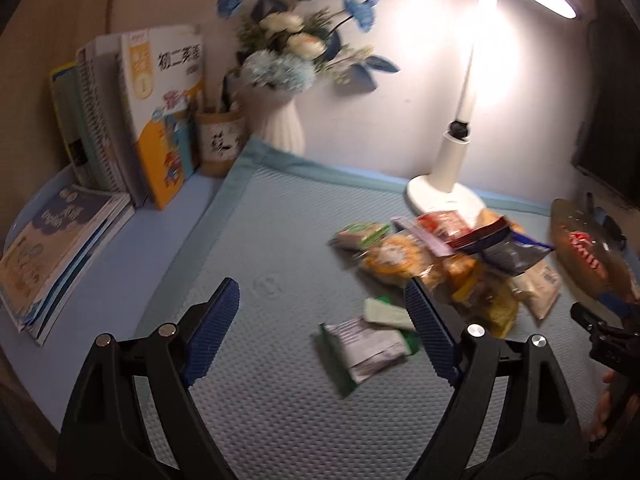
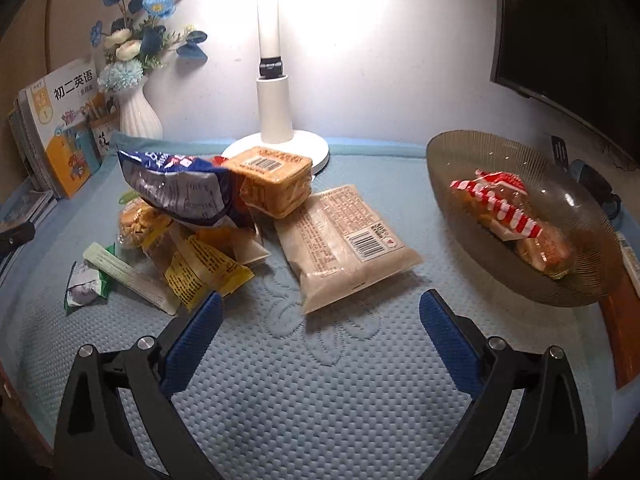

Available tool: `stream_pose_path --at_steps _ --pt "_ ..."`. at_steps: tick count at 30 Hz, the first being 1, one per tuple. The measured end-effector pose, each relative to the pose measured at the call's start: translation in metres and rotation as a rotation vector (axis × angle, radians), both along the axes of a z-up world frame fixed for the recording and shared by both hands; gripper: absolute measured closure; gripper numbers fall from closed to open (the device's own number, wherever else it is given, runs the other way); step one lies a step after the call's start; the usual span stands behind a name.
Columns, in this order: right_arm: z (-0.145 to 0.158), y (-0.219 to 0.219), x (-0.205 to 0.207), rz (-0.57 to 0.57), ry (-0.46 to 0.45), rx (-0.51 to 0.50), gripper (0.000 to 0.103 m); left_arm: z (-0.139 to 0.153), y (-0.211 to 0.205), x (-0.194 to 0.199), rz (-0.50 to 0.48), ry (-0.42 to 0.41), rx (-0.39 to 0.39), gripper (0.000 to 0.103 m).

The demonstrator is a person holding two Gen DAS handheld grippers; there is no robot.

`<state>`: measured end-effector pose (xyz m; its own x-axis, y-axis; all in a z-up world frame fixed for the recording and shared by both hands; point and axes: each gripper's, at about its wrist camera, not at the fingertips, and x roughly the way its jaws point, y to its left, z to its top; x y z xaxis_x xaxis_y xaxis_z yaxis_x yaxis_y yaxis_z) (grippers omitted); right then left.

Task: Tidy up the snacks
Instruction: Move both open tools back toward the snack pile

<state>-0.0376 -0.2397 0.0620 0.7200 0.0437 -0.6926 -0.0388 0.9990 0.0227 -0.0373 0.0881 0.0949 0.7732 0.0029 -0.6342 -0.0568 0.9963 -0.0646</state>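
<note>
- While most snacks sit loose on the blue mat [image 2: 280, 360], only one red-striped packet [image 2: 498, 204] lies in the glass bowl [image 2: 480, 280]; task judged early, roughly one item sorted.
- Left gripper [image 1: 322, 312]: spread wide, empty, hovering over the mat near a small green-edged silver packet [image 1: 368, 346] and a pale green stick pack [image 1: 390, 314].
- Right gripper [image 2: 320, 320]: spread wide, empty, aimed at the gap between pile and bowl, nearest a beige packet [image 2: 344, 244] lying flat with barcode up.
- Pile [image 2: 208, 216] at mat centre, in front of the lamp base [image 2: 276, 148]: blue chip bag [image 2: 176, 188] on top, orange cracker block [image 2: 274, 182] leaning beside it, yellow packet [image 2: 204, 268] and a round cookie pack [image 2: 136, 220] underneath, overlapping.
- Bowl on the right of the mat, well apart from the pile, plenty of room left inside.
- Remaining, as judged: beige packet, cracker block, chip bag, yellow packet, cookie pack, stick pack, silver packet, all outside the bowl.
- Left view motion-blurred; labels unreadable there.
- Clutter behind, not part of task: books [image 1: 160, 120], white vase [image 2: 140, 114] with flowers, dark monitor [image 2: 568, 40].
</note>
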Motion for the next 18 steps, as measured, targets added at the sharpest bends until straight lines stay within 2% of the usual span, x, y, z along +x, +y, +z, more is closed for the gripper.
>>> stream_pose_path --at_steps 3,9,15,18 --pt "-0.011 0.002 0.006 0.006 0.026 0.023 0.005 -0.03 0.012 0.011 0.043 0.06 0.016 0.019" --pt "-0.027 0.003 0.011 0.01 0.085 0.019 0.005 -0.065 0.02 0.022 0.103 0.088 0.019 0.019" --pt "-0.032 0.017 0.012 0.063 0.122 -0.047 0.005 -0.067 0.018 0.019 0.06 0.099 -0.008 0.019" --pt "-0.031 0.021 0.009 0.107 0.117 -0.046 0.005 -0.066 0.005 0.018 -0.011 0.11 0.034 0.018"
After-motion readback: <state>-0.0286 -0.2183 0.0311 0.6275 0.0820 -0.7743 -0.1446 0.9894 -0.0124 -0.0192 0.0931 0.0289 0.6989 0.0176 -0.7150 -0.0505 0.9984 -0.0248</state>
